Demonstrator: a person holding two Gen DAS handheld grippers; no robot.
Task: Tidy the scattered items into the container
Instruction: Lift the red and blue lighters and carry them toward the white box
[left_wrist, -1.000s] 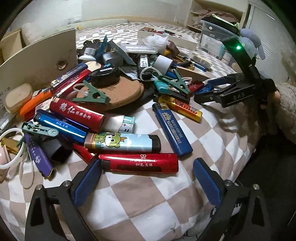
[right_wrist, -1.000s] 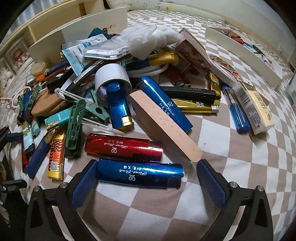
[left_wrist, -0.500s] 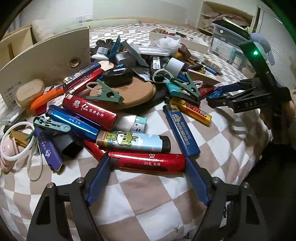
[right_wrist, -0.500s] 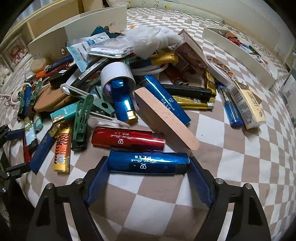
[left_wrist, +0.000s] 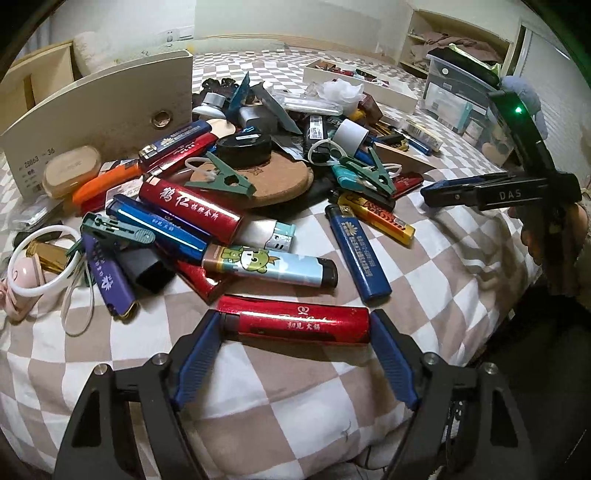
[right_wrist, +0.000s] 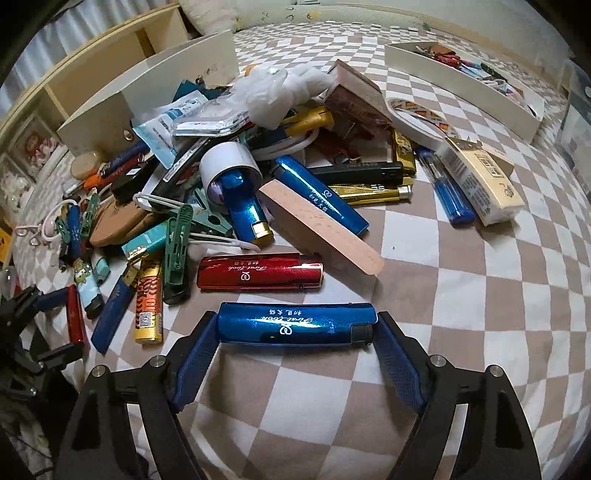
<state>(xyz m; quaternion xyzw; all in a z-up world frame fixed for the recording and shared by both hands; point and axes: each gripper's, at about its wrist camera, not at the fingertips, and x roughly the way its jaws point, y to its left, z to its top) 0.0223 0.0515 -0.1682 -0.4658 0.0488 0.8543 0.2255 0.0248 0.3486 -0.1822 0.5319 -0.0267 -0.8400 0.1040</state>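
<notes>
- Progress: early stage. Most of the items lie in a heap on the checked bed cover (right_wrist: 461, 266). In my judgement nearly all of the sorting is left.
- Left tongs (left_wrist: 295, 334): clamped end-to-end on a red lighter (left_wrist: 295, 320), pads against both ends. The lighter lies at the near edge of the heap, on the cover or just above it.
- Right tongs (right_wrist: 297, 334): clamped end-to-end on a blue lighter (right_wrist: 295, 323), which sits apart from the heap on the near side.
- Containers: a long white tray (right_wrist: 480, 74) lies far across the bed and already holds a few small items. A white box (left_wrist: 110, 110) stands just behind the heap. Which one is the target cannot be told.
- Remaining items: many lighters, green clips (left_wrist: 221, 177), a cork coaster (left_wrist: 273, 177), a tape roll (right_wrist: 231, 160), a wood block (right_wrist: 321, 229), a carton (right_wrist: 484, 181), plastic wrap (right_wrist: 280, 92) and white cords.
- Obstructions, left side: a cartoon lighter (left_wrist: 269, 266) and a dark-blue lighter (left_wrist: 358, 254) lie just behind the gripped one. A straight lift should clear them.
- Obstructions, right side: a second red lighter (right_wrist: 258, 273) lies just beyond the blue one, not touching it.
- Risk: an end-to-end grip on smooth casings may slip.
</notes>
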